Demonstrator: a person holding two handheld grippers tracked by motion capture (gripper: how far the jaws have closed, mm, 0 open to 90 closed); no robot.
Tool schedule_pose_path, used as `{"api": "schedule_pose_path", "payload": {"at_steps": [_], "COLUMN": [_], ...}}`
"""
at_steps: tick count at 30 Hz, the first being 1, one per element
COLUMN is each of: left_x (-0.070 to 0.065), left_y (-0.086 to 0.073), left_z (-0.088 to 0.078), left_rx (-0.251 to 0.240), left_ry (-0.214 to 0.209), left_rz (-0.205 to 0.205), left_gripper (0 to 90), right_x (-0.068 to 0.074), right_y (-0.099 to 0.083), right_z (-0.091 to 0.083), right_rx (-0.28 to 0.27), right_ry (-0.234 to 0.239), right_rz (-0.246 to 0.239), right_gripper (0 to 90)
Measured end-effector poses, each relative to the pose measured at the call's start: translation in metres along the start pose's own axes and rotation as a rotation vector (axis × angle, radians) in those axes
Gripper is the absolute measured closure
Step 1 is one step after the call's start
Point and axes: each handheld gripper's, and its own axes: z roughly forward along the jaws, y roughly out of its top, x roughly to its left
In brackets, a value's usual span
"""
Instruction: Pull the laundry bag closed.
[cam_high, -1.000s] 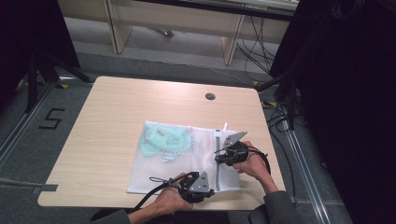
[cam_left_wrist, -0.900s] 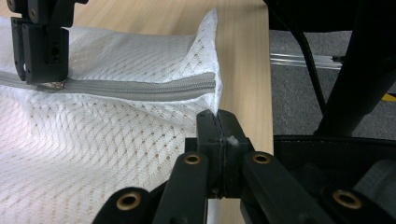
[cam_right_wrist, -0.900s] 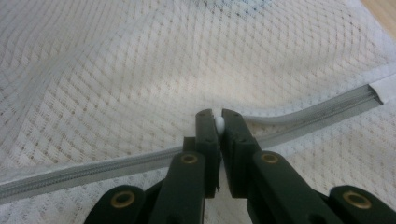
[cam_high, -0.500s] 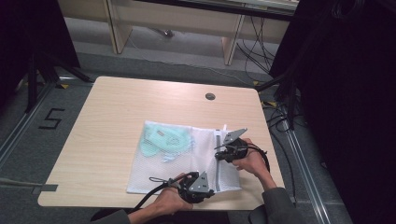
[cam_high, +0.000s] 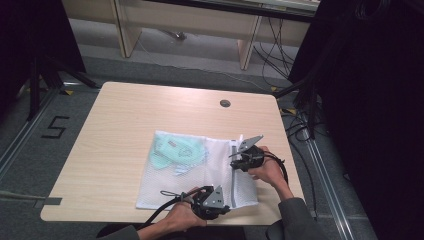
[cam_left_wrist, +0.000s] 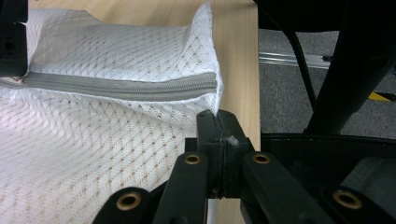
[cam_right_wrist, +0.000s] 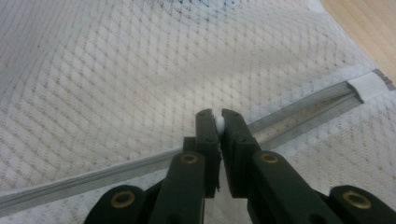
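1. I see a white mesh zip bag (cam_high: 200, 170) lying flat on the light wooden surface (cam_high: 125, 130), toward its near right part, with pale green fabric (cam_high: 177, 150) inside the bag's far left half.
2. My left gripper (cam_left_wrist: 217, 122) is closed on the bag's near right corner, right at the surface's near edge.
3. My right gripper (cam_right_wrist: 218, 122) is pinched on the small white zipper pull (cam_right_wrist: 219, 123), on the grey zipper (cam_high: 235, 175) along the bag's right side.
4. Left of the bag and beyond it, the surface is bare; only a narrow strip remains right of the bag.
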Motion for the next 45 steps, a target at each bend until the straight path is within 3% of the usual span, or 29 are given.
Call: {"api": "schedule_pose_path", "payload": {"at_steps": [2,10,18,22,23,31,39,44,45], "left_x": [0.001,0.001,-0.001,-0.003,-0.002,-0.003,-0.003,-0.003,-0.003], "left_y": [0.001,0.0,-0.001,0.0,0.0,-0.001,-0.001,-0.001,-0.001], "left_z": [0.0,0.0,0.0,0.002,0.002,0.002,0.002,0.001,0.001], "left_rx": [0.0,-0.008,0.002,0.0,0.004,0.004,0.0,0.0,0.0], "left_ry": [0.004,0.0,-0.007,-0.007,-0.013,-0.007,-0.008,-0.003,-0.003], "left_rz": [0.019,-0.011,-0.003,-0.004,-0.004,-0.006,-0.013,-0.011,-0.011], "left_gripper": [89.2,89.2,89.2,89.2,89.2,89.2,89.2,89.2,89.2], "right_x": [-0.002,-0.005,-0.011,-0.018,-0.02,-0.02,-0.024,-0.027,-0.026], "right_y": [0.0,0.003,0.007,0.006,0.006,0.009,0.011,0.012,0.012], "right_z": [-0.001,0.002,0.003,0.004,0.004,0.005,0.006,0.007,0.006], "right_rx": [-0.001,0.0,-0.001,-0.003,-0.013,-0.002,-0.012,-0.008,-0.002], "right_ry": [-0.004,-0.016,-0.05,-0.06,-0.055,-0.077,-0.072,-0.079,-0.087], "right_rz": [0.007,0.015,0.006,0.038,0.017,0.036,0.015,0.026,0.047], "right_gripper": [86.3,86.2,86.2,86.2,86.3,86.2,86.3,86.2,86.2]}}
